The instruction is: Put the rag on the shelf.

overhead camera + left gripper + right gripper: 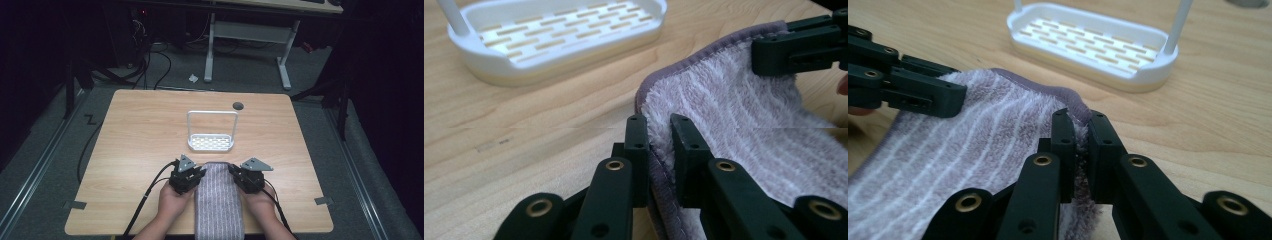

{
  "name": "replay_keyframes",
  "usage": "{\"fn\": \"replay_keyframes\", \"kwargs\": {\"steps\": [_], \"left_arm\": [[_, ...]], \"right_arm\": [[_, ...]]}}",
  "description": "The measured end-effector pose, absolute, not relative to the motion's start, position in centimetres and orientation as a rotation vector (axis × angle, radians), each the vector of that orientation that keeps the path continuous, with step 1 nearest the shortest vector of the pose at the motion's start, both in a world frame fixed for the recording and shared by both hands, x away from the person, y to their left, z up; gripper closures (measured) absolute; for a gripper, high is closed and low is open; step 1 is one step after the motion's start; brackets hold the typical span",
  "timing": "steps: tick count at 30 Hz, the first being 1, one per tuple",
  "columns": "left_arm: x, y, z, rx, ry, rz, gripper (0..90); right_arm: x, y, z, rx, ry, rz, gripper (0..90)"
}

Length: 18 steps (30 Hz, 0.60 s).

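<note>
Left hand [172, 200]: seen at the near edge of the tabletop [140, 135], just left of the towel [218, 200], wrapped around the left claw.
Left claw [199, 172]: set at the towel's far left corner; a black cable is trailed from it toward the near tabletop edge. In the left gripper view [659, 137] its two black jaws are closed on the towel's hemmed edge, with the pile pinched between them.
Towel: a purple-grey striped cloth laid lengthwise at the near middle of the tabletop, its near end hung over the tabletop edge. Its far edge is held at both corners and is seen slightly lifted and curled in the gripper views [734, 100] [973, 130].
Rack [211, 142]: a white slotted tray with a tall loop handle, placed just beyond the towel's far edge, apart from it. It is seen above the towel in both gripper views [559, 35] [1093, 42].
Disc [238, 105]: a small dark round spot found beyond the rack, far from the towel.
Right claw [234, 171]: set at the towel's far right corner. In the right gripper view [1083, 135] its jaws are pressed together on the towel's corner hem.
Right hand [260, 202]: placed just right of the towel, gripping the right claw.
</note>
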<state>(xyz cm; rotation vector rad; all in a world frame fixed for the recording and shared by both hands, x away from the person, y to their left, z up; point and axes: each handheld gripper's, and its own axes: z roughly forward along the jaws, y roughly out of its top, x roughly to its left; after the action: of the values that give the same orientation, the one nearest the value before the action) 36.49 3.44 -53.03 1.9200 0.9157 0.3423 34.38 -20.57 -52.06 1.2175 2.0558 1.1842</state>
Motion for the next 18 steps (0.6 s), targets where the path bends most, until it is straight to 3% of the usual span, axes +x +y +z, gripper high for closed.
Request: {"fn": "replay_keyframes", "kwargs": {"steps": [18], "left_arm": [[32.2,3.1,-50.4,1.737,0.809,0.519,78.7]], "right_arm": [[30.7,-21.1,-50.3,1.071,1.828,1.306,84.0]]}}
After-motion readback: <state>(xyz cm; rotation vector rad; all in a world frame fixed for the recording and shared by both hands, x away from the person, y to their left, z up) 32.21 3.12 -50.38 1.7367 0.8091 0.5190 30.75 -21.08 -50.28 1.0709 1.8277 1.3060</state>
